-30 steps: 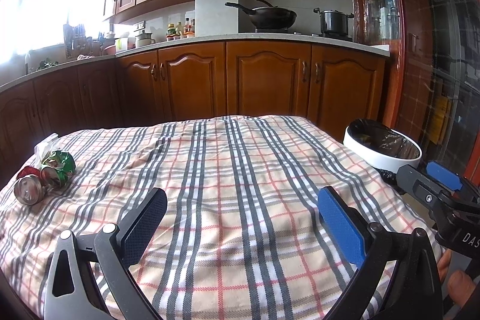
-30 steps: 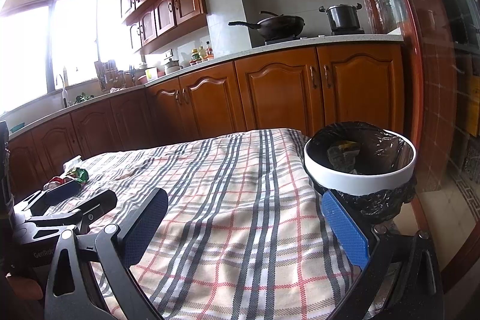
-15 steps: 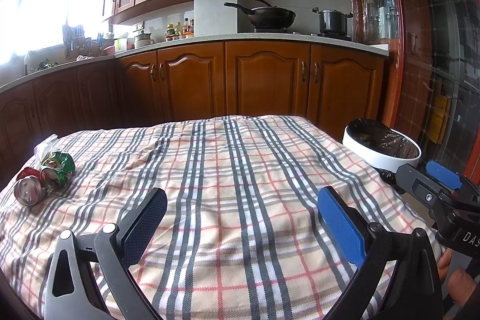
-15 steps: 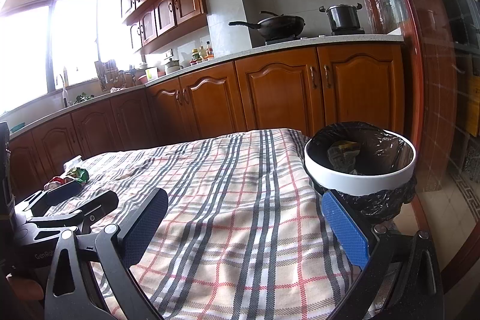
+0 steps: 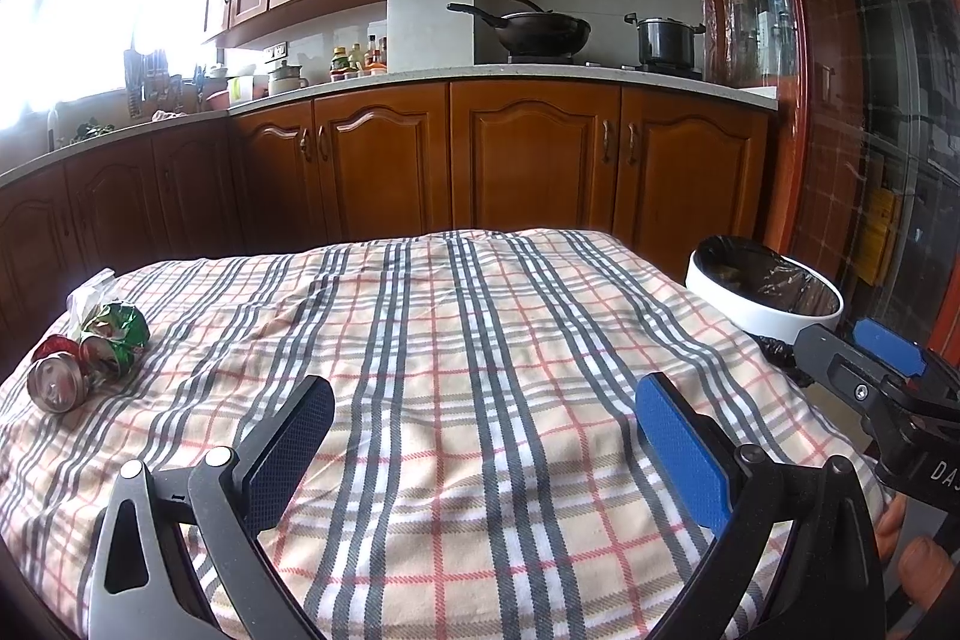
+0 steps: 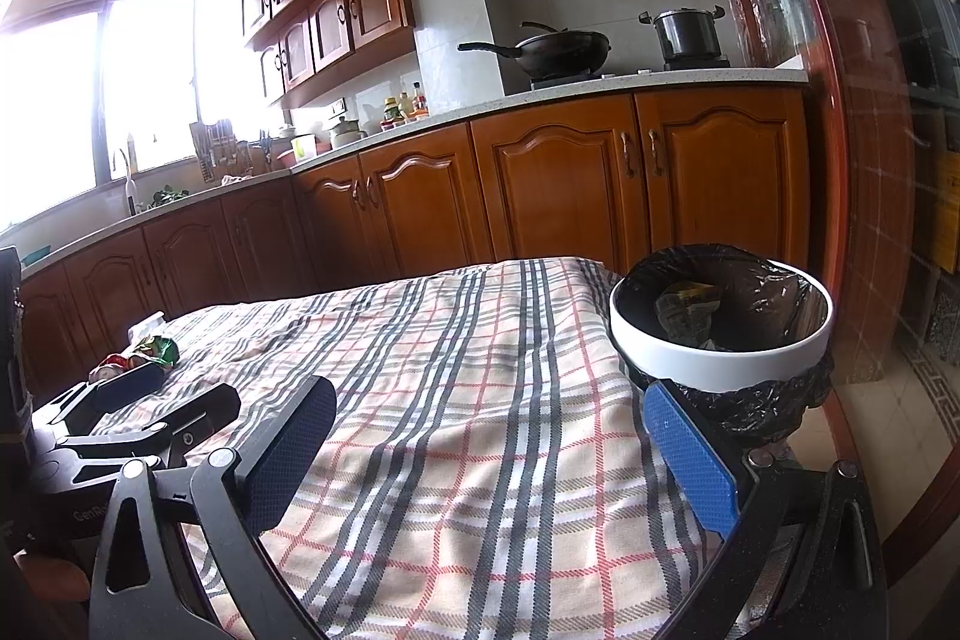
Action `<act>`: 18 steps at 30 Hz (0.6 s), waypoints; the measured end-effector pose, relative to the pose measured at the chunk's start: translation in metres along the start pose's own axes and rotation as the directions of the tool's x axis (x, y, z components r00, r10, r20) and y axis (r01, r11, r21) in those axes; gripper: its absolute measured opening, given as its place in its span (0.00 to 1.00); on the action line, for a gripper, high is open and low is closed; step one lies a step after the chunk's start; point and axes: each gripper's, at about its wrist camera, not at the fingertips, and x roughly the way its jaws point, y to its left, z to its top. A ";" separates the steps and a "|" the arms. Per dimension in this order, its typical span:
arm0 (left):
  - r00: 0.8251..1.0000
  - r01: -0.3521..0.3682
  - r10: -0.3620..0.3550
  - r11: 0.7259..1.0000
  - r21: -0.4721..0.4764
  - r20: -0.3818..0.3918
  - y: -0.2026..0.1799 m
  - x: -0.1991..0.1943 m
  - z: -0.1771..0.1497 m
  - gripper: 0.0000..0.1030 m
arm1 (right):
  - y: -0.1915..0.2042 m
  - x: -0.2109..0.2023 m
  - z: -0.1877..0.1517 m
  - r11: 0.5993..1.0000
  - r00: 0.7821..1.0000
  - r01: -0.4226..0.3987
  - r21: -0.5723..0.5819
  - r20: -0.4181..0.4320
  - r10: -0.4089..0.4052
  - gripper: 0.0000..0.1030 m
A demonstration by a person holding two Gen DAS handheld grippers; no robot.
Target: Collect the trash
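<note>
Left wrist view has the left tongs (image 5: 483,430) spread wide over the near edge of the worktop (image 5: 480,340), which is covered in a plaid cloth, with nothing between the blue pads. At the worktop's left edge lies the trash: a crushed can (image 5: 57,385) on its side, touching a crumpled green wrapper (image 5: 117,328), with a bit of clear plastic just behind them. Off the right edge stands a white bin (image 5: 762,304) lined with a black bag, its rim about level with the cloth. From the right wrist view, the right tongs (image 6: 489,445) are just as wide and empty, hanging over the near right corner of the worktop, the right-hand pad just beside the bin (image 6: 720,358). A scrap of yellow and grey packaging (image 6: 687,307) already sits in the bag. The 2 tongs are well apart.
</note>
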 end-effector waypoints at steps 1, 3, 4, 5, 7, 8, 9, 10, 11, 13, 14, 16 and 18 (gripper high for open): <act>1.000 0.000 0.000 1.000 0.000 0.001 0.000 0.000 0.000 0.98 | 0.000 0.000 0.000 1.000 1.000 0.000 0.000 -0.001 0.000 1.00; 1.000 0.000 0.000 1.000 0.000 0.003 0.000 0.000 0.000 0.98 | 0.000 0.000 0.000 1.000 1.000 0.000 0.001 -0.001 0.000 1.00; 1.000 0.000 0.000 1.000 0.001 0.002 0.000 0.000 0.000 0.98 | 0.000 0.000 0.000 1.000 1.000 -0.001 0.000 0.000 0.001 1.00; 1.000 0.001 -0.001 1.000 0.002 0.002 0.000 0.001 0.000 0.98 | 0.000 0.000 0.000 1.000 1.000 -0.001 0.001 -0.001 0.001 1.00; 1.000 0.001 -0.001 1.000 0.002 0.000 0.000 0.001 0.000 0.98 | 0.000 0.000 0.000 1.000 1.000 0.000 0.001 -0.001 0.000 1.00; 1.000 0.001 -0.001 1.000 0.002 0.000 0.000 0.001 0.000 0.98 | 0.000 0.000 0.000 1.000 1.000 0.000 0.001 -0.001 0.000 1.00; 1.000 0.002 -0.002 1.000 0.002 0.000 0.000 0.002 0.000 0.98 | 0.000 0.000 0.000 1.000 1.000 0.000 0.001 0.000 0.000 1.00; 1.000 0.002 -0.002 1.000 0.002 -0.001 0.000 0.002 0.000 0.98 | 0.000 0.000 0.000 1.000 1.000 0.000 0.000 0.000 0.000 1.00; 1.000 0.002 -0.002 1.000 0.002 -0.001 0.001 0.003 -0.001 0.98 | 0.000 0.000 0.000 1.000 1.000 0.001 0.000 0.000 -0.001 1.00; 1.000 0.002 -0.002 1.000 0.002 -0.001 0.001 0.003 -0.001 0.98 | 0.000 0.000 0.000 1.000 1.000 -0.001 0.001 -0.001 0.001 1.00; 1.000 0.001 -0.001 1.000 0.002 -0.002 0.001 0.004 -0.001 0.98 | 0.000 0.000 0.000 1.000 1.000 0.000 -0.001 -0.001 0.000 1.00; 1.000 0.002 -0.002 1.000 0.002 -0.001 0.001 0.004 -0.001 0.98 | 0.000 0.000 0.000 1.000 1.000 -0.001 0.000 -0.001 0.001 1.00; 1.000 0.003 -0.003 1.000 0.003 -0.002 0.001 0.004 -0.001 0.98 | 0.000 0.000 0.000 1.000 1.000 0.000 -0.001 -0.001 0.000 1.00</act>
